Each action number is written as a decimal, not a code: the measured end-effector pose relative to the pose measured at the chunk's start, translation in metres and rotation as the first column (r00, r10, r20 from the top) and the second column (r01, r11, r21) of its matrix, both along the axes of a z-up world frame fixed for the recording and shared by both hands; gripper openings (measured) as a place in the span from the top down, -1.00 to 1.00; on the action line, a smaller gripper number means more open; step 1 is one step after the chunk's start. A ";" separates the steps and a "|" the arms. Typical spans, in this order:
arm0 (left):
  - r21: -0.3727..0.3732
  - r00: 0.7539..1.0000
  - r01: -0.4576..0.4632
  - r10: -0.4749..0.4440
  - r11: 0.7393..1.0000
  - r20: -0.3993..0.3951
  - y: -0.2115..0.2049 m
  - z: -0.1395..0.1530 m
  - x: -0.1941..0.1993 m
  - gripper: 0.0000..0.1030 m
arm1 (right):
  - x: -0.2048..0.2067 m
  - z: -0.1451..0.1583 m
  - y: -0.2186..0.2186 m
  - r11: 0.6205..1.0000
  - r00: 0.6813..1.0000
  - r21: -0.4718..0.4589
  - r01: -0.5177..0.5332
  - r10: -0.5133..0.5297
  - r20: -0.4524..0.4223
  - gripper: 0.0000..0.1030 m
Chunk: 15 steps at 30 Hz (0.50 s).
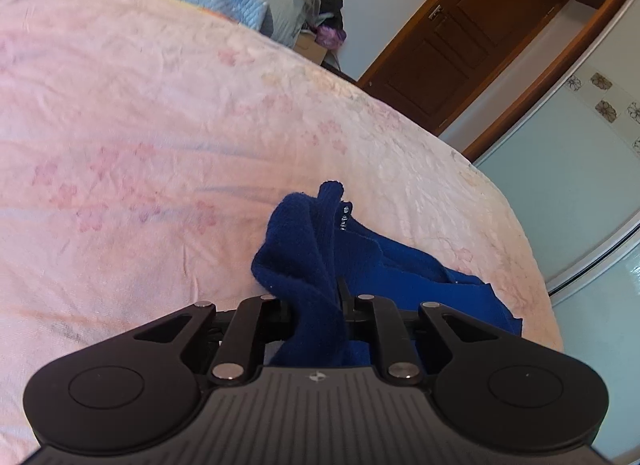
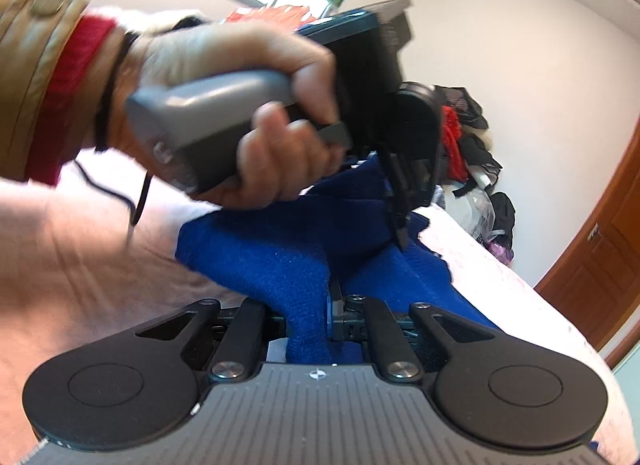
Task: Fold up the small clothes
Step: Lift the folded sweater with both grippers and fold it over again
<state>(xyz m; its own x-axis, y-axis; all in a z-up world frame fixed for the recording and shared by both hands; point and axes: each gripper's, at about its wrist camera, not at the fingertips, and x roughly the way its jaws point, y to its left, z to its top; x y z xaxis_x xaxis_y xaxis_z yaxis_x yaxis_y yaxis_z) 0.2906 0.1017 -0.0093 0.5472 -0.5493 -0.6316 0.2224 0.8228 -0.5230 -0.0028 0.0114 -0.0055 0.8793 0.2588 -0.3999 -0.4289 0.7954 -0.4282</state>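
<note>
Garments in play: we count one, a royal-blue knit garment (image 1: 316, 249), bunched and partly lifted off the bed; a short row of small shiny studs shows near its raised tip.
Left hand-held gripper (image 1: 320, 307): we see its jaws drawn close together with a thick fold of the blue knit pinched between them; the cloth runs down through the gap toward the camera.
Right hand-held gripper (image 2: 310, 319): likewise nearly closed, clamping another fold of the same garment (image 2: 280, 257), which humps up just beyond the fingers.
Grippers counted: two, both on the one garment; in the right wrist view the left unit (image 2: 396, 137) sits close above the cloth, held by the person's left hand (image 2: 248, 105), blurred.
Where the garment lies: on the pink bedspread (image 1: 140, 125), near the bed's right-hand edge as the left wrist view shows it, its loose end trailing toward that edge.
Edges: the bedspread drops away just past the trailing end, with pale wall and a wooden door (image 1: 472, 37) beyond.
Open room: a wide stretch of pink bedspread spreads left and ahead of the garment.
Far clutter: one heap of clothes (image 2: 468, 145) at the far side of the bed, well apart from the work.
</note>
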 end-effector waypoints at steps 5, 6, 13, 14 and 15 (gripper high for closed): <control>0.023 1.000 -0.001 0.001 1.000 0.020 -0.014 0.021 -0.013 0.73 | -0.015 0.014 -0.031 0.995 1.000 0.097 0.024 -0.023 -0.016 0.80; 0.033 1.000 -0.003 0.002 0.999 0.024 -0.017 0.024 -0.014 0.73 | -0.018 0.018 -0.038 0.992 0.999 0.126 0.032 -0.029 -0.024 0.80; 0.075 0.998 -0.006 0.002 0.997 0.061 -0.046 0.048 -0.025 0.74 | -0.018 0.025 -0.091 0.933 0.995 0.351 0.082 -0.060 -0.075 0.80; 0.079 0.998 -0.006 0.000 0.997 0.066 -0.050 0.051 -0.027 0.74 | -0.016 0.026 -0.101 0.920 0.994 0.382 0.093 -0.065 -0.084 0.80; 0.082 0.997 -0.005 -0.001 0.997 0.073 -0.054 0.054 -0.028 0.75 | -0.018 0.028 -0.107 0.907 0.993 0.409 0.100 -0.067 -0.093 0.80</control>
<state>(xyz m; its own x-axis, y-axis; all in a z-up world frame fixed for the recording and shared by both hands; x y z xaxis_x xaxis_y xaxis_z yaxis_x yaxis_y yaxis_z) 0.2624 0.0477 0.0446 0.5942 -0.4958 -0.6333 0.2556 0.8630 -0.4358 -0.0212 -0.0959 0.0224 0.8766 0.3416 -0.3390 -0.3709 0.9284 -0.0236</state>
